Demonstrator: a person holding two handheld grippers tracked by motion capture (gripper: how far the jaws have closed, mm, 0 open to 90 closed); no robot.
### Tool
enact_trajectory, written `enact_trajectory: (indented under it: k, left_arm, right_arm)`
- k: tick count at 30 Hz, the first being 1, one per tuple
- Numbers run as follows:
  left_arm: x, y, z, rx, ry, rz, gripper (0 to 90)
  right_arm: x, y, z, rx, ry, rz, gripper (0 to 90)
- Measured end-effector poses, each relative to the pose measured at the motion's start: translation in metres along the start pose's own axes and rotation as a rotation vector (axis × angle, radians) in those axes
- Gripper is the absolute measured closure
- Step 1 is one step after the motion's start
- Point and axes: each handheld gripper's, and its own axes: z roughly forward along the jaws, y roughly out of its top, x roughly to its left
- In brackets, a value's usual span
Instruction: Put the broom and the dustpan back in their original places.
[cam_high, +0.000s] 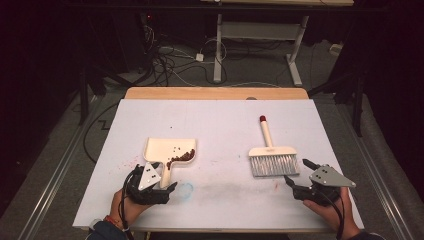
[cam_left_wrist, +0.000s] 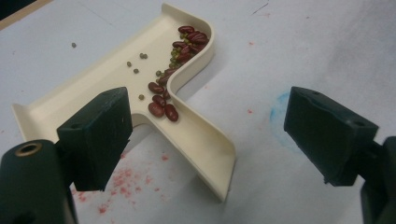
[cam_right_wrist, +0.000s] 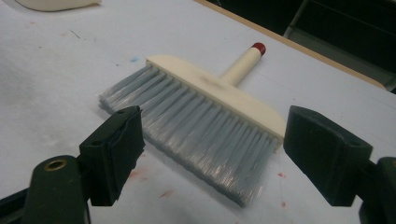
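Right at the near edge of the table (cam_high: 215, 115), both grippers sit with their jaws spread wide and nothing between them. The left gripper (cam_high: 159, 190) hovers just behind the handle end of the cream dustpan (cam_left_wrist: 187, 126), which lies flat on the white surface; going by the left gripper view the handle runs up between the two black jaws, though they aren't touching it. My guess is the step in hand is picking up the pan, so I'd slide forward until the handle sits deep between the pads, close square across it, and keep it level when lifting, since the beans (cam_left_wrist: 180, 51) are heaped loosely against the pan's side wall and a tilt would probably roll them out the open lip. Right of the dustpan, the right gripper (cam_high: 299, 179) rests just short of the brush (cam_right_wrist: 205, 107), bristles pointing at the person and the red-tipped handle (cam_right_wrist: 246, 60) pointing away, so that handle is on the far side and awkward to reach from here. Hard to make out: a few tiny green specks on the pan floor could be peas or lentils, can't tell. Beyond the dustpan's far side the room is dark, just cables and desk legs.
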Motion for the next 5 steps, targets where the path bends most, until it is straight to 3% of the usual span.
enact_trajectory:
  k: [5]
  left_arm:
    - [-0.003, 0.0013, -0.0026, -0.003, 0.014, -0.002, 15.1]
  right_arm:
    - [0.0025, 0.0032, -0.0022, -0.017, -0.003, -0.005, 20.3]
